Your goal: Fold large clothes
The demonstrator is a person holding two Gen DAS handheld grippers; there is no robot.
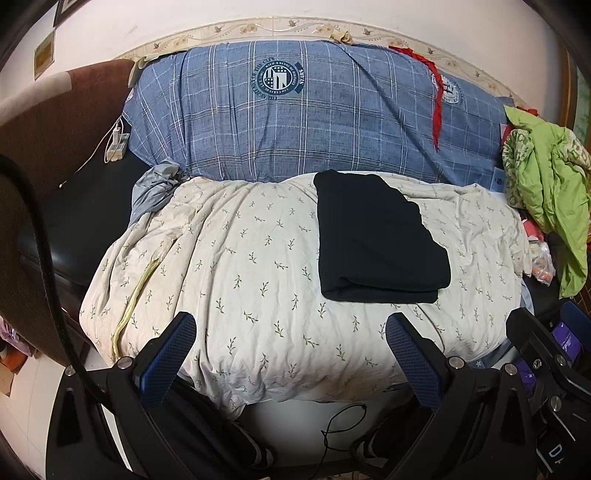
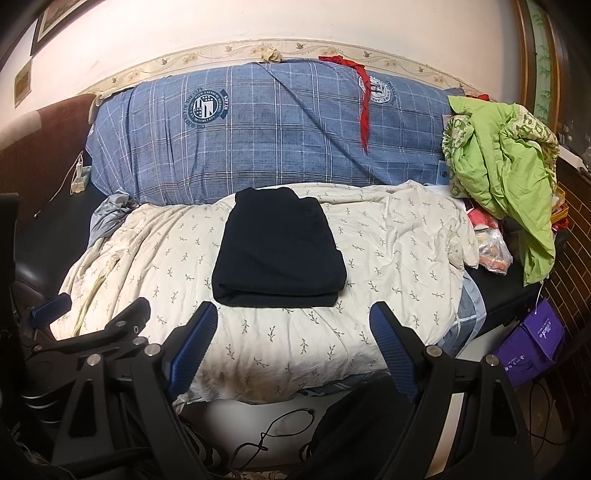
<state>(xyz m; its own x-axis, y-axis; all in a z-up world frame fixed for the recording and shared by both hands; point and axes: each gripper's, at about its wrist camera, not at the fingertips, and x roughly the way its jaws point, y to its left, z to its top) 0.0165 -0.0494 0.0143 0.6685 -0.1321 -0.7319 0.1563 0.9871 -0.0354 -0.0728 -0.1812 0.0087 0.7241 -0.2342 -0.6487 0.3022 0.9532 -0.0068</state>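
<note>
A green blanket (image 2: 509, 173) sits bunched up at the right end of the bed. A red strip of cloth (image 2: 364, 107) hangs down the big blue checked pillow (image 2: 258, 140) at the back. A clear bag (image 2: 493, 251) lies beside the green heap, and a purple bag (image 2: 532, 343) stands on the floor. The bed wears a cream cover with little leaves (image 1: 240, 266). The dark folded garment (image 2: 277, 254) lies flat on it, in the middle. The left gripper (image 1: 291, 328) and the right gripper (image 2: 295, 321) both hang wide open, holding nothing. The wall (image 2: 258, 29) is pale.
</note>
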